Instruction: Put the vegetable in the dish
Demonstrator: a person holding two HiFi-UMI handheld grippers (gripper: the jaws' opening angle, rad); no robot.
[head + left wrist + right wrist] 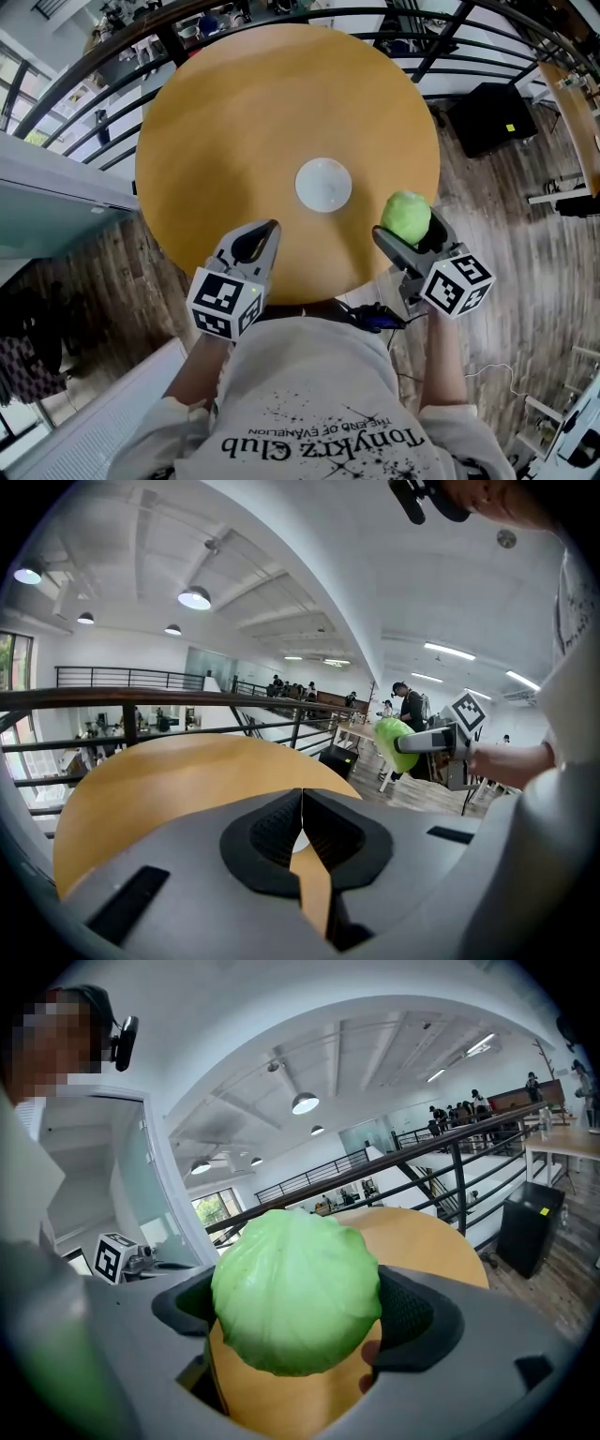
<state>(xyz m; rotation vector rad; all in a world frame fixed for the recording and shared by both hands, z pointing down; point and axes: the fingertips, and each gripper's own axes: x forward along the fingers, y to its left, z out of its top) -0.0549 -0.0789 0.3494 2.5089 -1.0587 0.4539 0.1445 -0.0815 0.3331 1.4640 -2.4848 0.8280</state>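
A small white dish point(323, 184) sits near the middle of the round wooden table point(234, 112). My right gripper point(407, 227) is shut on a light green cabbage point(406, 217), held above the table's near right edge, to the right of the dish. In the right gripper view the cabbage point(295, 1290) fills the space between the jaws. My left gripper point(265, 237) is shut and holds nothing, over the table's near edge, left of the dish. From the left gripper view the cabbage point(394, 743) shows at the right, in the other gripper.
A black railing point(112, 66) curves around the table's far side. A black box point(489, 116) stands on the wooden floor at the right. Cables point(375, 317) lie on the floor by the person's body. Glass panels border the left.
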